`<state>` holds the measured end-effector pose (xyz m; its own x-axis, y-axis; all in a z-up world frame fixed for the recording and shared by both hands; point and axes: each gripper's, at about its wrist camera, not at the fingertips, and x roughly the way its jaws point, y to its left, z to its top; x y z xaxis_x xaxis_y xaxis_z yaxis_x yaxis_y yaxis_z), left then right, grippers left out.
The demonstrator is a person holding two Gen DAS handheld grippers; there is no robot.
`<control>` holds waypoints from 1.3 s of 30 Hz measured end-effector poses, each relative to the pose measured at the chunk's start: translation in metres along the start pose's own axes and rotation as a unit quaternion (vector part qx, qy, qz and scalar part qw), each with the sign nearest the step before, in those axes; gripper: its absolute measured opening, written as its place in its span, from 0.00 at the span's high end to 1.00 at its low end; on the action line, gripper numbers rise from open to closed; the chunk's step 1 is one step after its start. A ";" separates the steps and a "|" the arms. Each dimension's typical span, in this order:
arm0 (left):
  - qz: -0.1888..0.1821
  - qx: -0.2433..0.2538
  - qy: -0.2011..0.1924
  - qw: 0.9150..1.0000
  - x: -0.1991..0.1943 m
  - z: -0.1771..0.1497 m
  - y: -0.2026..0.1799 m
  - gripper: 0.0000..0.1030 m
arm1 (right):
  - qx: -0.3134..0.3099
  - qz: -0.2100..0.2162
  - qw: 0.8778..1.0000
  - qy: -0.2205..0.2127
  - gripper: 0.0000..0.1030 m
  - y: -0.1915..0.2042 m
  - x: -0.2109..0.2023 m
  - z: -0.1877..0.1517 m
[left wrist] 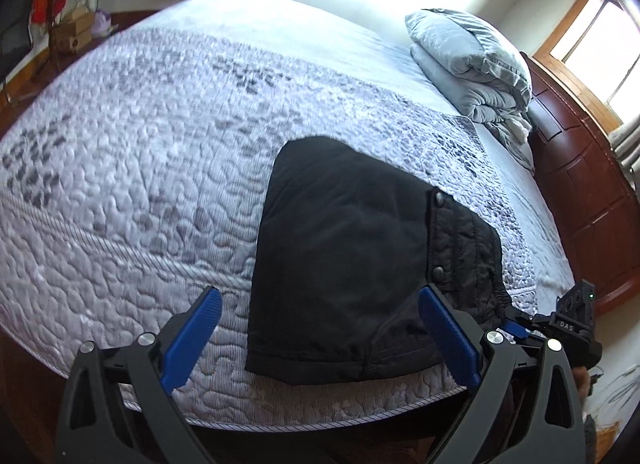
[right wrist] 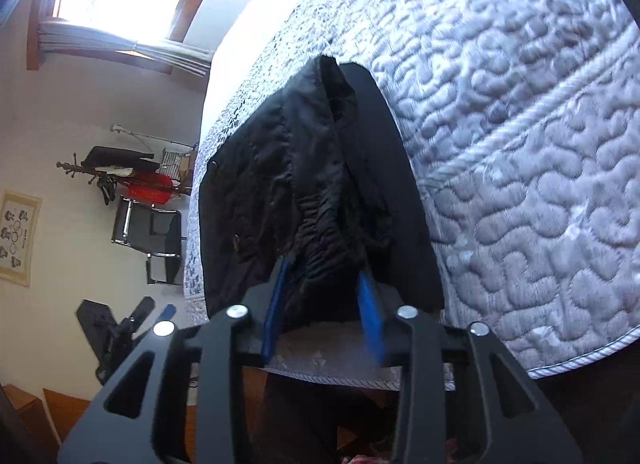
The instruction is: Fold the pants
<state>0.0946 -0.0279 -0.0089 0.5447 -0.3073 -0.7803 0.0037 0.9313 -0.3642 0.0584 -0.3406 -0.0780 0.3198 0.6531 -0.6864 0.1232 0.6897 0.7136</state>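
Note:
The black pants (left wrist: 352, 248) lie folded in a compact stack near the front edge of the bed. My left gripper (left wrist: 320, 304) is wide open and empty, held just in front of the stack, its right finger overlapping the pants' near corner. In the right wrist view the pants (right wrist: 304, 184) fill the centre. My right gripper (right wrist: 324, 268) has its blue pads on either side of the bunched elastic waistband and pinches it. The right gripper (left wrist: 560, 324) also shows at the right edge of the left wrist view, at the waistband end.
The bed has a quilted grey-white cover (left wrist: 140, 184). A folded grey duvet (left wrist: 472, 64) sits by the dark wooden headboard (left wrist: 592, 192). A black chair (right wrist: 152, 232) and a coat rack (right wrist: 120, 176) stand beside the bed.

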 end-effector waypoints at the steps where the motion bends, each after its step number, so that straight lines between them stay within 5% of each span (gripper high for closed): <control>1: 0.000 0.009 -0.006 1.000 -0.005 0.003 -0.005 0.04 | -0.009 -0.009 1.000 -0.005 0.59 0.005 -0.004 0.002; 4: 0.005 0.038 -0.024 0.999 -0.017 0.011 -0.020 0.04 | -0.041 -0.034 0.998 -0.034 0.48 0.020 -0.018 0.009; 6: 0.011 0.055 -0.037 0.998 -0.024 0.017 -0.029 0.04 | -0.057 -0.040 0.996 -0.051 0.29 0.029 -0.028 0.018; 11: 0.005 0.076 -0.053 0.996 -0.030 0.032 -0.042 0.04 | -0.087 -0.040 0.994 -0.058 0.21 0.041 -0.032 0.043; 20: 0.025 0.097 -0.057 0.993 -0.013 0.050 -0.044 0.04 | -0.095 -0.078 0.992 -0.011 0.20 0.026 0.013 0.065; 25: 0.019 0.090 -0.015 0.996 0.023 0.052 -0.026 0.04 | -0.075 -0.081 0.994 0.015 0.20 0.007 0.037 0.066; 30: 0.022 0.028 0.057 0.998 0.075 0.044 0.016 0.04 | -0.067 -0.078 0.994 0.027 0.20 -0.002 0.049 0.067; 35: 0.038 -0.011 0.077 0.996 0.092 0.031 0.044 0.04 | -0.069 -0.069 0.995 0.032 0.18 -0.005 0.050 0.068; 37: 0.013 -0.022 0.088 0.996 0.095 0.027 0.051 0.04 | -0.071 -0.063 0.995 0.035 0.18 -0.005 0.051 0.068; 39: -0.061 -0.050 0.108 0.991 0.100 0.024 0.057 0.04 | -0.071 -0.060 0.995 0.037 0.17 -0.006 0.054 0.069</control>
<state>0.1691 -0.0007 -0.0960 0.3522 -0.4618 -0.8141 -0.0310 0.8636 -0.5033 0.1396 -0.3316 -0.1096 0.2401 0.5808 -0.7779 0.0200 0.7981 0.6021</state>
